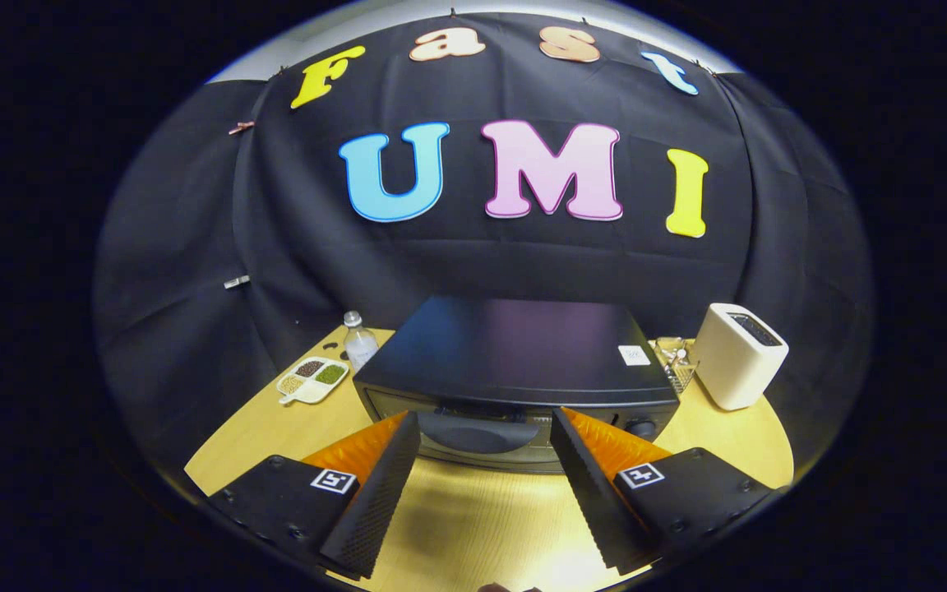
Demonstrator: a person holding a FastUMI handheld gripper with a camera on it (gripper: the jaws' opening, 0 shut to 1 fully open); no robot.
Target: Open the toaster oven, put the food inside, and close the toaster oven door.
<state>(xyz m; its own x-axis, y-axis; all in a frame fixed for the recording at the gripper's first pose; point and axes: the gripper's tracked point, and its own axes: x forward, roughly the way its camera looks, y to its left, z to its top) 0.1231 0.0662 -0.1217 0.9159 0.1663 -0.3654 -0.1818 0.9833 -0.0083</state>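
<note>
The claw (486, 493) hangs over the wooden desk (473, 526) with its 2 fingers (379, 493) spread wide apart and nothing between them but bare desk top. Just ahead of the fingertips sits the black toaster oven (515, 370), its front facing the claw; the door with its dark handle (473, 432) looks shut, and a knob (642, 427) shows at the front's right end. A small white sticker (634, 355) lies on the oven's flat top. To the left of the oven stands a clear plastic bottle (358, 339), and near it a pale divided tray (313, 380) holding portions of something brown, green and light. To the right a small wire basket (676, 362) stands just beside the oven, then a cream-coloured box-shaped appliance (738, 355) with a dark opening on top.
</note>
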